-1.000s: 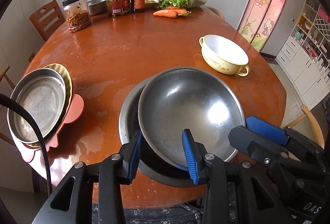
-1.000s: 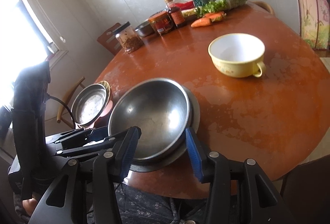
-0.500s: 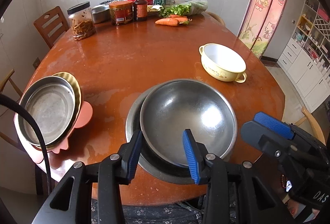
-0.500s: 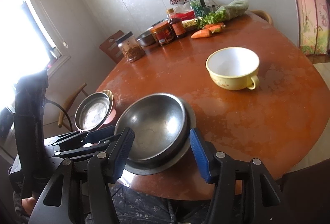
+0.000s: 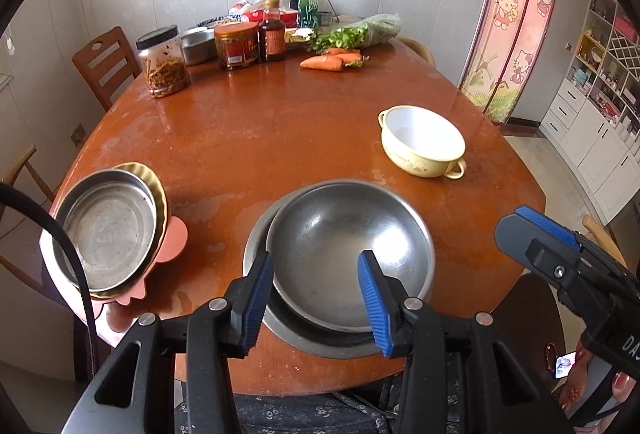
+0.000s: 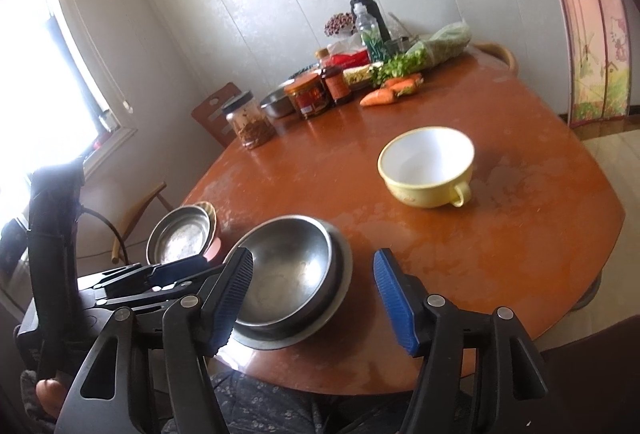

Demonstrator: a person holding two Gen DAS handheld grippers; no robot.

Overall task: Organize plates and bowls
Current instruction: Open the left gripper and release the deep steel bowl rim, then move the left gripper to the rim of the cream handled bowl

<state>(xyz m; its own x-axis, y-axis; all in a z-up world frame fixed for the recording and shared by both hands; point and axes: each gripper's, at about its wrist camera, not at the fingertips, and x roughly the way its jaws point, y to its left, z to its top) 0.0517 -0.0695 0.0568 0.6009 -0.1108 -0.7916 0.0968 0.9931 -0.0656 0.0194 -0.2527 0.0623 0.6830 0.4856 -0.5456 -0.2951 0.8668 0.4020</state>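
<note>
Both claws, left claw [image 5: 316,298] and right claw [image 6: 312,298], are opening, nothing between their blue pads. Below sits the round steel bowl [image 5: 350,254], nested in a wider steel dish [image 5: 256,246] at the worktop's [image 5: 260,138] near edge. Likely light, stiff and slippery: pinch its rim. Only the left view shows the white cupboards [image 5: 592,130].

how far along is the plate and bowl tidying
Done, by the look of it: a steel bowl sits nested in a wider steel dish, and three plates are stacked at the table's left edge. In hand: nothing; the left gripper and right gripper are both opening with nothing pressed between the pads. Left: the yellow two-handled bowl stands alone, probably next.
</note>
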